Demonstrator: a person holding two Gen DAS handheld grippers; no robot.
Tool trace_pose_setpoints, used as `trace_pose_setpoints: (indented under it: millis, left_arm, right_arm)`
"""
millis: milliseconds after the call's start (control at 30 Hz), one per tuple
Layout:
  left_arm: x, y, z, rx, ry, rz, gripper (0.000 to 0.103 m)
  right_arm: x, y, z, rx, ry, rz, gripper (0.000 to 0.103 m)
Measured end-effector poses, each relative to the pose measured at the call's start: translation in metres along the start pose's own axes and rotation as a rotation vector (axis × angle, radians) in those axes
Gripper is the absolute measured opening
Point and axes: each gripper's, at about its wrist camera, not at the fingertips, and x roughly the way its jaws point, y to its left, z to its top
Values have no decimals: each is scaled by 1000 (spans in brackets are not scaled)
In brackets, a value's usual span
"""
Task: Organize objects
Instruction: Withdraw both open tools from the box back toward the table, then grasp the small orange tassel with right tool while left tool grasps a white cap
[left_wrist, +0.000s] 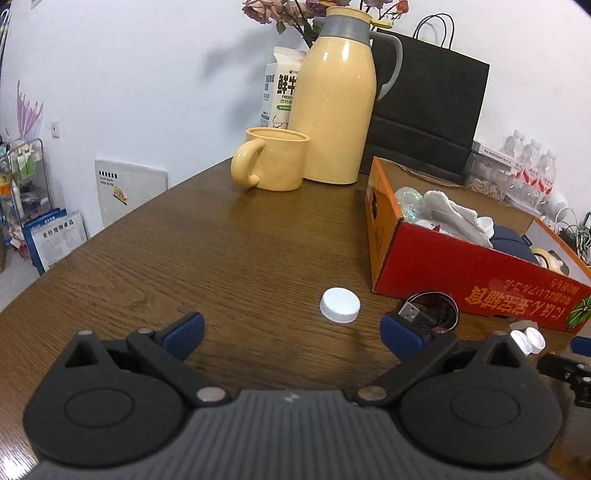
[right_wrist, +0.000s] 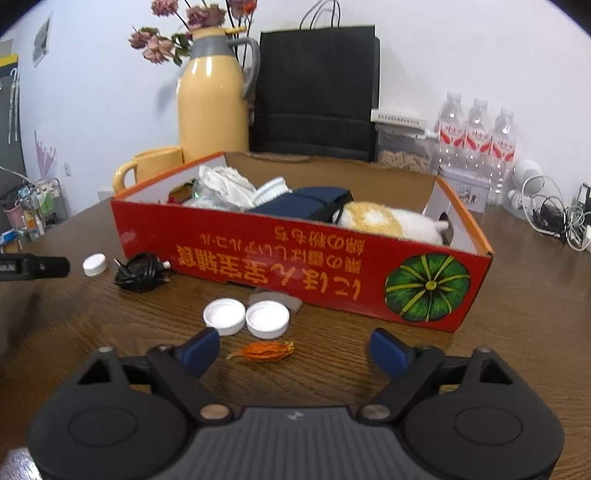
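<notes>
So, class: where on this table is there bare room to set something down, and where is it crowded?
Free: the table between mug, red box and lone white cap. Crowded: along the box front, with cable, two caps and dried flower.

Dark wood-grain table (left_wrist: 229, 243) under my two cameras

On it I see a red cardboard box (right_wrist: 303, 258), yellow flask (left_wrist: 334, 99) and mug (left_wrist: 275, 160), one white cap (left_wrist: 340, 305), two upturned caps (right_wrist: 245, 317), a coiled black cable (right_wrist: 138, 271), a dried orange flower (right_wrist: 264, 350)
</notes>
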Motion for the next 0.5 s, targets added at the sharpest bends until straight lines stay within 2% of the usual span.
trace_pose_setpoints:
  millis: [100,167,300,367,500]
  left_arm:
    - [0,1,0,-9,3,-9,103]
    - [0,1,0,-10,1,-9,103]
    - [0,0,0,-9,1,-8,103]
    - [0,0,0,-9,2,-6,103]
    - [0,0,-1,-7,1,1,103]
  right_arm:
    - [4,1,1,-6,12,23,73]
    - [7,1,1,-6,28,36,56]
    - [6,2,1,-11,25,51,49]
    - [5,2,1,-15,22,55,39]
    - [4,2,1,-14,20,59,36]
